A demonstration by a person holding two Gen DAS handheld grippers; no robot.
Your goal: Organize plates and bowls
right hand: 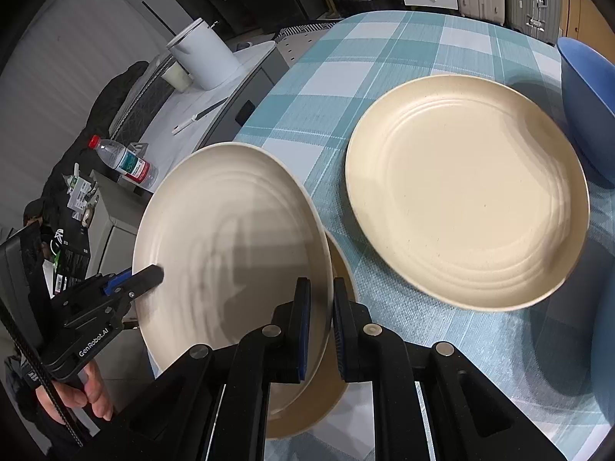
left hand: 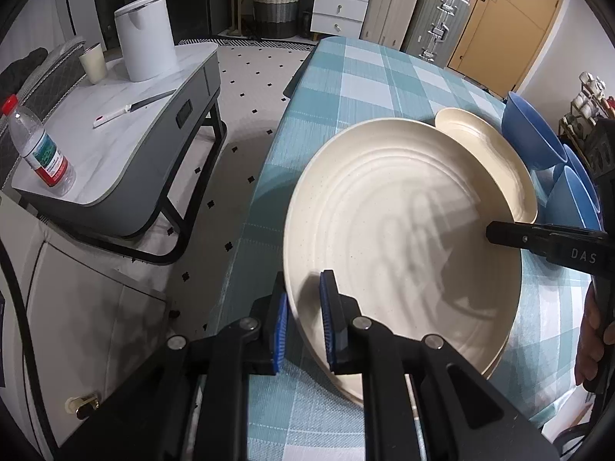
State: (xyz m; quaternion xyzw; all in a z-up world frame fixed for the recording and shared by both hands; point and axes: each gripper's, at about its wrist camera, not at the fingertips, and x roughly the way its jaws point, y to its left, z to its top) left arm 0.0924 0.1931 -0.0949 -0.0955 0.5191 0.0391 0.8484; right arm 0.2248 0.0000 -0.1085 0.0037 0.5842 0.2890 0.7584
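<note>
A big cream plate [left hand: 399,238] is held up off the table by two grippers at once. The left gripper [left hand: 305,319] pinches the plate's near rim, with one blue pad under the rim and one on top. The right gripper [right hand: 321,326] pinches the rim on the other side the same way. Both are squeezed almost closed on the thin edge. The plate is tilted a bit.

In the right wrist view, another cream plate [right hand: 334,384] peeks out from just under the held one, right below the right gripper. A third cream plate [right hand: 465,192] lies flat on the table, ahead of the right gripper and a little to its right. Past that plate, at the far right, sits a blue bowl [right hand: 588,96]. In the left wrist view more blue bowls [left hand: 572,188] show beyond the right gripper.

The table wears a blue and white checked cloth [left hand: 369,80].

The left gripper's side reads "GenRobot.AI" in the right wrist view. The right gripper's side shows the letters "DAS" in the left wrist view. A hand [right hand: 82,392] holds the left gripper's handle.

Off to the left of the left gripper stands a small grey side table [left hand: 115,161]. On it are a water bottle [left hand: 40,146] with a red cap and a red and green label too small to read, a knife [left hand: 134,107], a cup [left hand: 93,62] and a white bin [left hand: 144,36].
</note>
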